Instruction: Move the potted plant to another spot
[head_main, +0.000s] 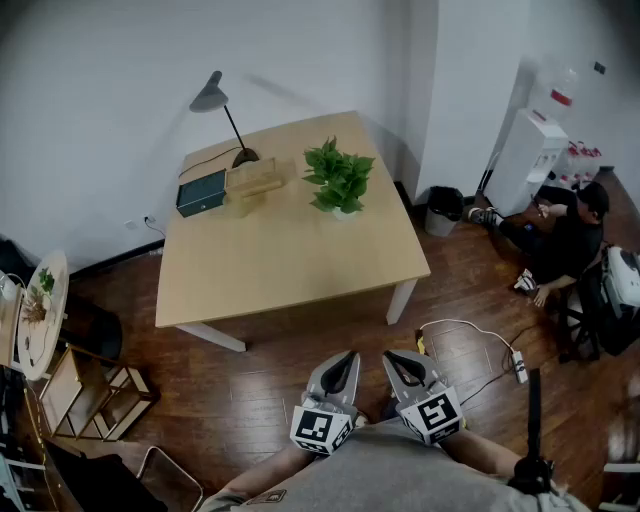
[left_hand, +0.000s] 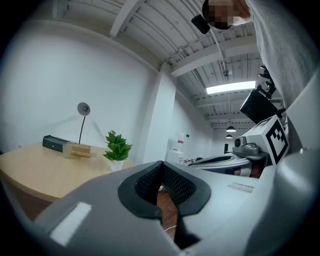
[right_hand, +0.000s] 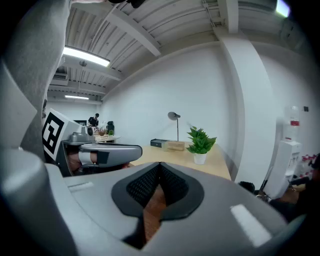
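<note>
Scene: a steep downward look from the head view at a pale wooden table, with two hand-held grippers at the near edge of the picture.
Potted plant: a small bushy green plant, upright, on the far right part of the table near its far right corner, and well apart from both grippers.
Neighbours: a desk lamp, a dark box and a wooden block sit to the left of the plant, and none touches it.
Left gripper: jaws closed together with nothing between them, held level over the floor short of the table.
Right gripper: jaws also pressed together and empty, tipped slightly downward, just beside the left one.
Likely handling: the plant is probably light but top-heavy. The leaves are soft and would crush or slide out of a grip. The white pot looks rigid and smooth, so it may be slippery and could break if dropped.
Where to hold: across the pot wall below the foliage, keeping the pot upright.
Progress: the move has not begun, and the jaws would have to open first.
</note>
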